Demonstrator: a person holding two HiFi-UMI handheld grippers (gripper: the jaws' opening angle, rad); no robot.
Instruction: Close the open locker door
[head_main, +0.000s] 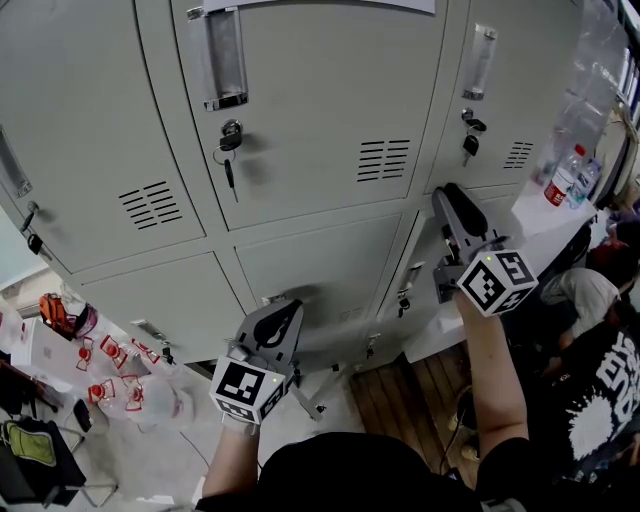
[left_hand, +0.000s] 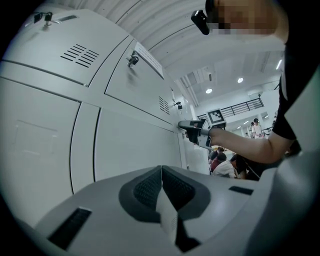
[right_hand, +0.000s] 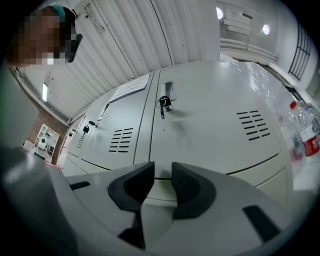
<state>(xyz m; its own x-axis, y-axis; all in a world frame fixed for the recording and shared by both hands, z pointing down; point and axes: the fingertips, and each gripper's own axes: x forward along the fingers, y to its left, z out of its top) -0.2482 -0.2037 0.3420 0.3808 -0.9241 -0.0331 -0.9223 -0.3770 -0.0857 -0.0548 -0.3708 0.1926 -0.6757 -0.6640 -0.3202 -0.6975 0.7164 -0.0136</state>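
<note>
Locker door (head_main: 445, 335) at the bank's lower right looks ajar, closing not done. Right gripper (head_main: 446, 195) against it, jaws slightly apart, empty. Left gripper (head_main: 288, 312) jaws together.

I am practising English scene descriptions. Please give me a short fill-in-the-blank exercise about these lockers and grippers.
1. The left gripper has its jaws ___.
2. The right gripper has its jaws apart, with ___ between them.
3. From the lock of the middle upper locker hangs a ___.
4. The plastic bottle has a ___ label.
Missing words: shut; nothing; key; red.
</note>
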